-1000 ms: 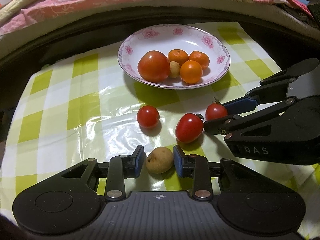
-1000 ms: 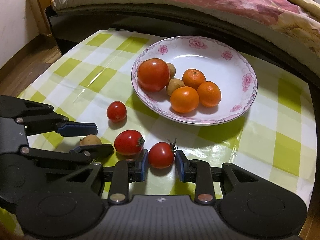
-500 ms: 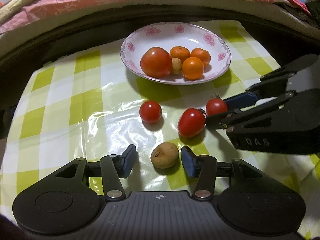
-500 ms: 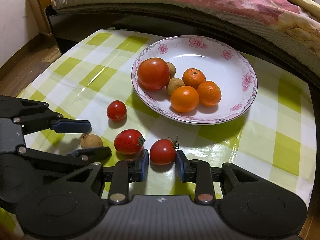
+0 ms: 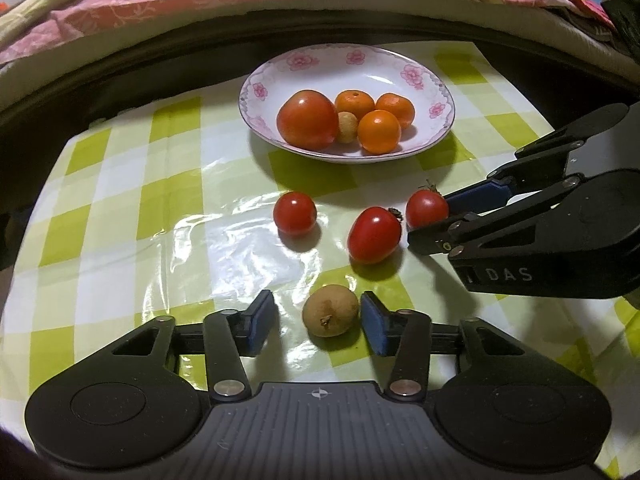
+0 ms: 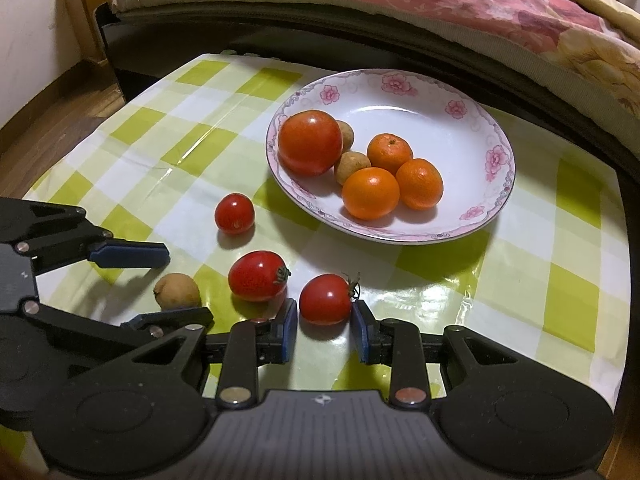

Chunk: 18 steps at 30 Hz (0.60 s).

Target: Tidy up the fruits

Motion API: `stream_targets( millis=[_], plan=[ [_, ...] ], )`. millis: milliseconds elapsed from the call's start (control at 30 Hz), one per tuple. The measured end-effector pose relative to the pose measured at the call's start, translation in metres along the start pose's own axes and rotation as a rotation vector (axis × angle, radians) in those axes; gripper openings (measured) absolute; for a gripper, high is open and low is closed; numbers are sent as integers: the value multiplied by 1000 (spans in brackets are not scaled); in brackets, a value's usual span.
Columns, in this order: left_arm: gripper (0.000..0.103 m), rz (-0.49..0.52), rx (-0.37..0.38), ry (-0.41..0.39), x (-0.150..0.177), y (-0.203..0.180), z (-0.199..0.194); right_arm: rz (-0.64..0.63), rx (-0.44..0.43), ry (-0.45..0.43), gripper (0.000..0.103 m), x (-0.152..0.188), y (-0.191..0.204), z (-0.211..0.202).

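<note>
1. Left wrist view: left gripper (image 5: 318, 322), jaws apart, straddling one brown longan (image 5: 330, 310) that lies on the desk (image 5: 120, 208); the right-hand pad is just beside the fruit, the left-hand pad stands off from it.
2. Right wrist view: right gripper (image 6: 325, 331), jaws apart, flanking one stemmed cherry tomato (image 6: 326, 298) on the desk; whether the pads touch it cannot be told.
3. Step in hand, as judged: grasp the loose fruits for transfer to the plate (image 6: 476, 132).
4. Handling note, longan: centre the left gripper first, so that both pads meet it together and it does not roll away.
5. Handling note, tomatoes: thin skin, so a light squeeze across the widest part; the oval tomato (image 6: 256, 276) lies close by and is best not nudged.
6. Count, on the plate: one large tomato (image 6: 310, 142); three mandarins (image 6: 370, 192); two longans (image 6: 352, 167), one half hidden behind the large tomato.
7. Count, loose on the desk: three small tomatoes, the third being a round tomato (image 6: 234, 213) lying nearer the plate; one longan.
8. Both grippers sit near each other at the front of the desk, so staggered lifts seem prudent.
</note>
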<state>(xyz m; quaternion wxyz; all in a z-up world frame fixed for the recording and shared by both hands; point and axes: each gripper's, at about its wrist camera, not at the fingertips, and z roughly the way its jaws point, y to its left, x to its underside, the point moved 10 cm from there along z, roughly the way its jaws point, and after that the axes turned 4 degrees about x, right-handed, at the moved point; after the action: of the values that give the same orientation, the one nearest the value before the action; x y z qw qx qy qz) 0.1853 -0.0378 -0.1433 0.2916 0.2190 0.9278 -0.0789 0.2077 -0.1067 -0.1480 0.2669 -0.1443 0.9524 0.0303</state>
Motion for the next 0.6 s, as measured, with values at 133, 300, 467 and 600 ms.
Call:
stream_targets(
  millis=[133, 300, 467, 600],
  plan=[
    [46, 2, -7, 0, 1, -6, -1, -6, 3, 3, 33, 1, 0, -1],
    [36, -13, -15, -2, 5, -10, -4, -17, 9, 8, 32, 7, 1, -5],
    [36, -25, -17, 5, 6, -11, -4, -7, -5, 9, 32, 10, 0, -7],
    [36, -22, -6, 9, 9, -14, -6, 3, -8, 4, 32, 11, -3, -13]
  ],
)
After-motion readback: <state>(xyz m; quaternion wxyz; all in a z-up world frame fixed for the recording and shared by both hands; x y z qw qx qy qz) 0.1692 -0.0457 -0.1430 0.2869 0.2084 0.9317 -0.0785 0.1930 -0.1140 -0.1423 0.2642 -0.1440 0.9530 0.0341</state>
